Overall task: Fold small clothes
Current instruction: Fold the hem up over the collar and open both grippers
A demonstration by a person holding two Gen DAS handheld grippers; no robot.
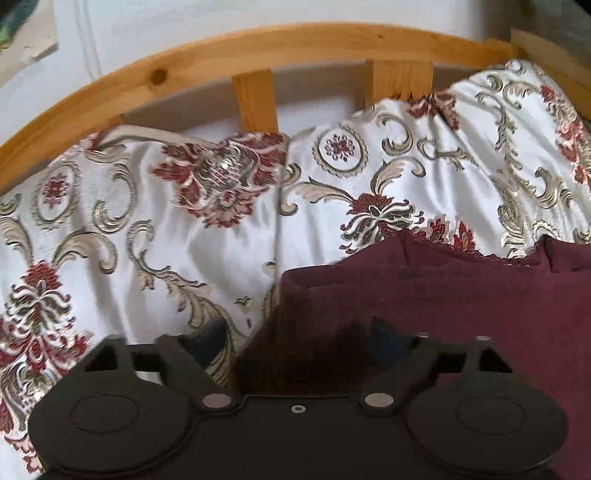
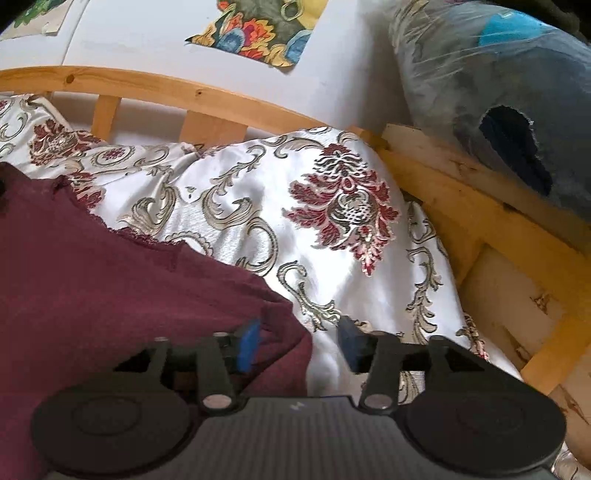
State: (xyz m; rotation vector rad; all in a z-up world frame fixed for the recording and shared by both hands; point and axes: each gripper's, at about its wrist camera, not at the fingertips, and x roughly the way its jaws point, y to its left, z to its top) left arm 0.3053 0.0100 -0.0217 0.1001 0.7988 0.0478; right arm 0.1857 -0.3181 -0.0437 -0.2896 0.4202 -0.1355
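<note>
A wooden bed frame [image 1: 236,51] with upright slats curves around a mattress under a white bedspread [image 1: 155,229] patterned with red flowers and beige scrolls. The spread lies rumpled, with a long crease running down its middle in the left wrist view. In the right wrist view a large bag [image 2: 491,92] of clear plastic, with blue and dark cloth inside, sits on the frame's corner, and a bright floral cloth patch [image 2: 262,29] hangs on the white wall above.

A maroon garment [image 1: 461,306] lies flat on the spread, its lace-trimmed edge toward the headboard. It fills the lower right of the left view and the lower left of the right view.

The left gripper [image 1: 295,339] stands spread wide over the garment's left edge, one finger over the spread, the other over the cloth, nothing pinched. The right gripper [image 2: 299,343] is also spread, straddling the garment's right edge; its blue pad [image 2: 249,347] is above the maroon cloth, the other above the spread.
</note>
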